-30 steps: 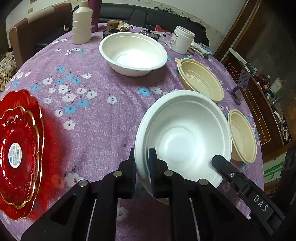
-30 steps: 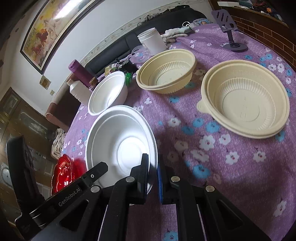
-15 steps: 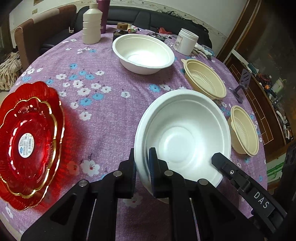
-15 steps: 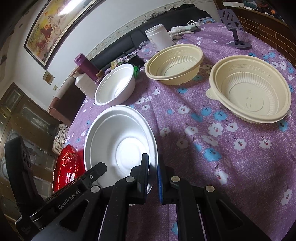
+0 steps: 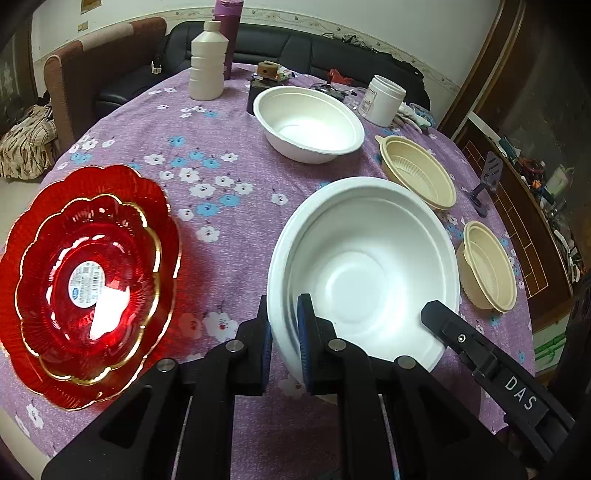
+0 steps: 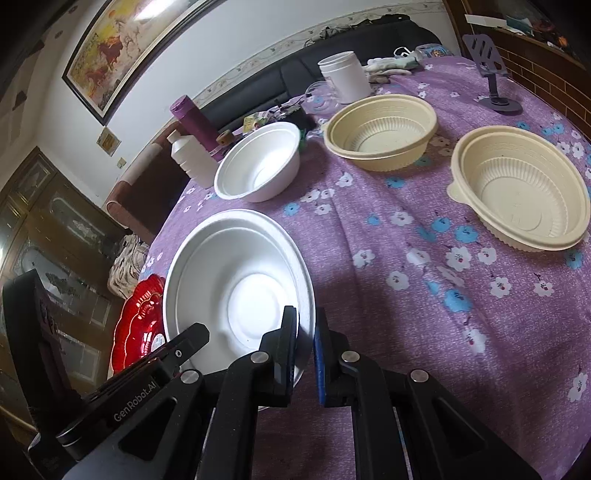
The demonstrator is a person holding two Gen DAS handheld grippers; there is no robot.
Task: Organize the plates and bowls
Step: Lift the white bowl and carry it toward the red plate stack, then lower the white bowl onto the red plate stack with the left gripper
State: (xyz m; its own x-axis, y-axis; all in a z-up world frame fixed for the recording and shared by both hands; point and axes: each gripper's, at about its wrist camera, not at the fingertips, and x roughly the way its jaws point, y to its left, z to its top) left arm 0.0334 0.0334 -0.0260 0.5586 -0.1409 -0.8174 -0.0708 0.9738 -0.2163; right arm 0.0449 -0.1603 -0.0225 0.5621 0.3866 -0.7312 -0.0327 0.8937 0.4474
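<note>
We held the white foam bowl [image 5: 364, 266] by its rim, left gripper [image 5: 284, 332] and right gripper [image 6: 306, 332] both clamped on it. It hung above the purple tablecloth [image 5: 229, 177], near the red plates [image 5: 85, 280].

Near bowl [image 5: 365, 273] lies between plates [image 5: 88, 280] and small bowl [image 5: 487, 273].

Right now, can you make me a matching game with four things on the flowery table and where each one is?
Things:
1. red plates
2. held white bowl
3. other white bowl
4. white bottle

Places or states:
A. stands upright at the far edge, by a purple flask
B. stacked at the left edge, sticker in the middle
C. pinched at its rim by both grippers, left and right
D. sits free on the cloth, further back

Pairs: 1-B, 2-C, 3-D, 4-A
</note>
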